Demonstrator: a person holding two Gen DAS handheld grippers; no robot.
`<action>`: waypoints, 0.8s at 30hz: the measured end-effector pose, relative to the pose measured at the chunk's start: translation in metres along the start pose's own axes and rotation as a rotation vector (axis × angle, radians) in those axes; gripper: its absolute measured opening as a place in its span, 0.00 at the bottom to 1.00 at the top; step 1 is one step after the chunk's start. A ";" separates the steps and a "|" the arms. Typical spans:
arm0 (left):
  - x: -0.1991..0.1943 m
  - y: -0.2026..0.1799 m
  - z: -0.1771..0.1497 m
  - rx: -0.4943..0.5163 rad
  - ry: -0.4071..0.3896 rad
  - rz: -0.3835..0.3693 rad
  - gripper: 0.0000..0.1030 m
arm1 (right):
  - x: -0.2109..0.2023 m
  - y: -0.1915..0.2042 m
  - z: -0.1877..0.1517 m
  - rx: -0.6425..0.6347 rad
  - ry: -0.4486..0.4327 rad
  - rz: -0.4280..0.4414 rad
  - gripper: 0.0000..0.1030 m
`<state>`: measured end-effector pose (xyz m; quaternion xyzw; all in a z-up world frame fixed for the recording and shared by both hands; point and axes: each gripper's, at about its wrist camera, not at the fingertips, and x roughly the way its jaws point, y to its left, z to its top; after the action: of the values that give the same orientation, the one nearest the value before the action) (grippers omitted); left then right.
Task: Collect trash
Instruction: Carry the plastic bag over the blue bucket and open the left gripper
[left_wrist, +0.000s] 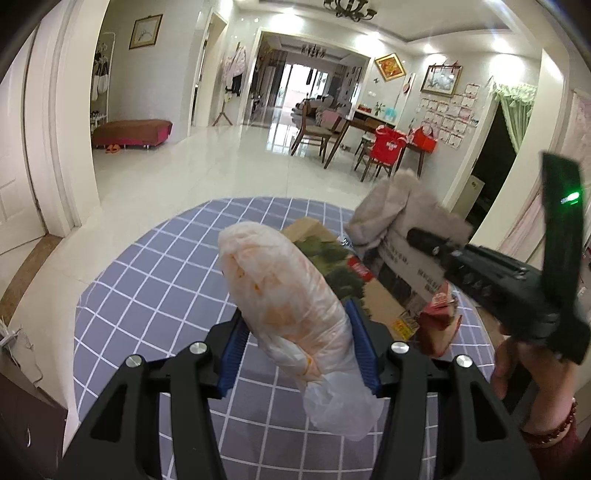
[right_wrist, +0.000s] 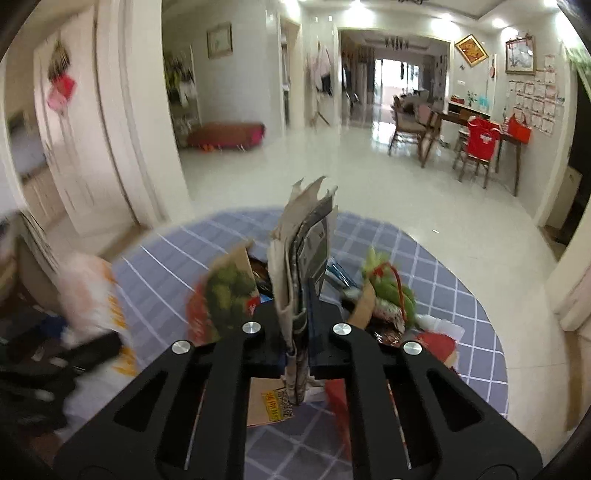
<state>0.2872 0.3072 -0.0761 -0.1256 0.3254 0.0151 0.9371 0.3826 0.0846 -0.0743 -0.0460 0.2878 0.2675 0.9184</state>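
Observation:
My left gripper (left_wrist: 297, 326) is shut on a crumpled white plastic bag with orange print (left_wrist: 280, 291), held up above the round table with a blue-grey checked cloth (left_wrist: 147, 295). The bag stands between the blue pads (left_wrist: 236, 339) and hangs out below them. My right gripper (right_wrist: 297, 306) is shut on a folded wad of torn paper and printed wrappers (right_wrist: 303, 236) that sticks up from the jaws. In the left wrist view the right gripper (left_wrist: 424, 236) is at the right, lifting that grey paper (left_wrist: 391, 206). A pile of trash (left_wrist: 332, 258) lies on the table under both.
On the cloth (right_wrist: 443, 295) lie a green-printed card (right_wrist: 229, 284), a green and red wrapper (right_wrist: 391, 291) and red packaging (left_wrist: 439, 317). A person's hand with a bead bracelet (left_wrist: 532, 384) holds the right gripper. Beyond are shiny floor tiles, a dining table with chairs (left_wrist: 369, 133) and a bench (left_wrist: 133, 133).

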 end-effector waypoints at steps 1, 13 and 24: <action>-0.004 -0.003 0.000 0.003 -0.008 -0.002 0.50 | -0.011 0.001 0.003 -0.001 -0.025 0.008 0.08; -0.056 -0.088 -0.013 0.120 -0.066 -0.098 0.50 | -0.135 -0.048 -0.010 0.083 -0.191 -0.010 0.08; -0.031 -0.276 -0.076 0.389 0.033 -0.340 0.50 | -0.274 -0.190 -0.158 0.344 -0.255 -0.297 0.08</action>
<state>0.2476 0.0233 -0.0525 0.0039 0.3114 -0.2077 0.9273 0.2122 -0.2420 -0.0668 0.1032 0.2010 0.0806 0.9708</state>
